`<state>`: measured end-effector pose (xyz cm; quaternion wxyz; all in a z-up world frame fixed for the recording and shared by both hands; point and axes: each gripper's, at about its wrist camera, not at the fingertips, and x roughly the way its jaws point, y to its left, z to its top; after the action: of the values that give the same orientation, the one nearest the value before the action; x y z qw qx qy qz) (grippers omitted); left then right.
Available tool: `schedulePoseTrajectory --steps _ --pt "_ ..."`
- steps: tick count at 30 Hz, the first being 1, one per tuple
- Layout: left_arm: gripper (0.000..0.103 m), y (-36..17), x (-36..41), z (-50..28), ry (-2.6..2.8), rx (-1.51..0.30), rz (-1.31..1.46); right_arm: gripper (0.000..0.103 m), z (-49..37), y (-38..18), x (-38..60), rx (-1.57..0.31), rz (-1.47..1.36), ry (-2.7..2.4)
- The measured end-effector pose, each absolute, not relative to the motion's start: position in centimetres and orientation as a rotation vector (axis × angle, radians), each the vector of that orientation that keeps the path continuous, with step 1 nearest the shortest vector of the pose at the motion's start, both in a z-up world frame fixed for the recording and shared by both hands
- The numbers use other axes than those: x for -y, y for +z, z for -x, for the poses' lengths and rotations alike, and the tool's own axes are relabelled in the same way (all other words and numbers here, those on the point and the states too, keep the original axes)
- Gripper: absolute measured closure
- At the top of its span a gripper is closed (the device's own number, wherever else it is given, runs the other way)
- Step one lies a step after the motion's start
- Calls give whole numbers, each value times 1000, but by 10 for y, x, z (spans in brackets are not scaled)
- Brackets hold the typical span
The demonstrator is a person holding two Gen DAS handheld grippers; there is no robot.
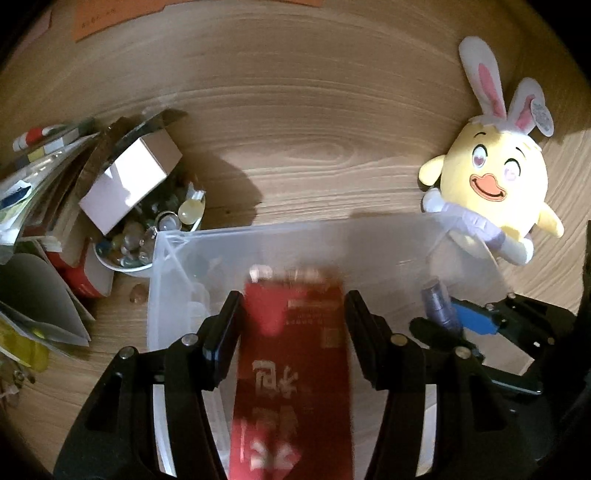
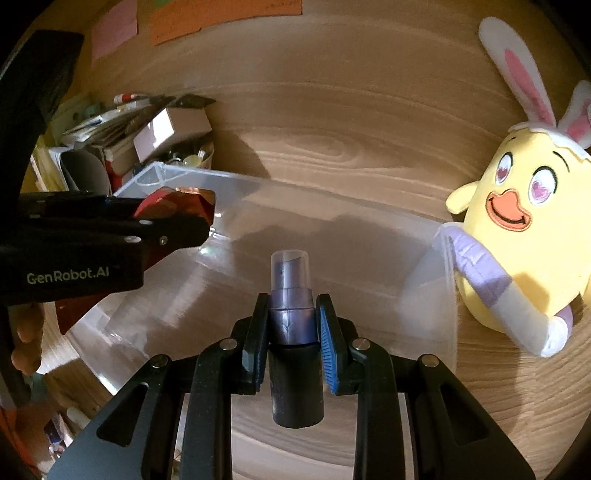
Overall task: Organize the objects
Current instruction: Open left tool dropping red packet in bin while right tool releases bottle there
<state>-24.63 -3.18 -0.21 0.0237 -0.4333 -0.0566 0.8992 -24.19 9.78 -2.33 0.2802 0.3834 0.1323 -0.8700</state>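
A pale wooden tabletop with wavy grain (image 1: 314, 122) fills the room's lit patch, the edges falling off into darkness. Orange and pink paper notes (image 2: 229, 14) lie at its far edge. A clear, frosted plastic storage bin (image 1: 295, 236) sits in the middle. Just beyond its left corner a heap of books and magazines (image 1: 48, 206) leans beside a white bowl of glass marbles (image 1: 136, 243), with a small pink-white cardboard box (image 1: 129, 181) resting on top of the bowl. At the bin's right corner lies a yellow plush chick wearing white rabbit ears (image 1: 495, 173), its lilac-sleeved arm touching the bin's wall.

What lies on the bin's floor is hard to read through the milky plastic. The red packet is blurred, its gold lettering illegible, and its lower end runs out of the left wrist view. A few fingertips (image 2: 24, 343) show at the dark left edge of the right wrist view.

The left gripper (image 1: 293, 310) stands about half spread, its pads pressed on the sides of a flat red packet with gold print (image 1: 295, 350), held over the bin. The right gripper (image 2: 291, 321) is pinched narrow around a small purple spray bottle with a clear cap (image 2: 291, 295), also above the bin's open top.
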Motion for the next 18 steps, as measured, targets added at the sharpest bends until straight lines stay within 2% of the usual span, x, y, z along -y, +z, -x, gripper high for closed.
schedulePoseTrajectory --steps 10,11,13,15,18 --pt "46 10 28 236 2803 150 1309 79 243 -19 -98 -338 -1037 -2338" --pt "43 12 28 233 2807 147 1303 77 243 -18 -98 -336 -1035 -2340" --pt "38 18 27 226 2821 141 1283 63 241 -12 -102 -318 -1017 -2352" --pt "36 25 28 217 2833 140 1257 53 238 -6 -104 -303 -993 -2368" --pt "31 37 29 204 2849 148 1217 46 232 6 -109 -292 -948 -2394"
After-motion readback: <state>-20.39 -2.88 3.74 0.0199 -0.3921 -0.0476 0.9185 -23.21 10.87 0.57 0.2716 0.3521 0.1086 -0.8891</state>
